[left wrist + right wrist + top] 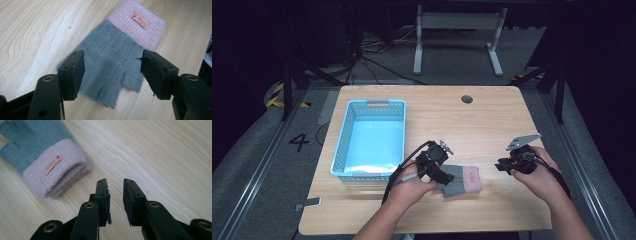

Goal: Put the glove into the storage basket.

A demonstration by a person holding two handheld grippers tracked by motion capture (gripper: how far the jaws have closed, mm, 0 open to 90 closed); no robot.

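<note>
A: Two pads [75, 72], spread wide, stand above the grey finger end of the glove [117, 57]; that is the left gripper [112, 72], poised over the wool and pinching nothing.

B: And the right gripper [115, 200]?

A: Its jaws stand a little apart with only bare table [162, 157] between them. It sits just beside the pink cuff [57, 175], off the fabric.

B: Where does the glove lie overall?

A: Flat on the wooden table near the person's edge, between the two grippers in the high view, with the cuff toward the right gripper [507, 165] and the stubby fingers under the left gripper [439, 172]. The blue basket [343, 145] stands apart from it, to the left.

B: What might go wrong if the left one closes from here?

A: I'd guess a thin bite. The knit is soft and seems to lie in layers, judging by the stacked cuff edges, so the pads could catch the top layer alone and the rest would sag or slip free. Coming down too shallow, they may simply bunch the wool and drag the glove across the wood.

B: And the basket?

A: A dangling cuff could snag on its rim during a carry.
</note>
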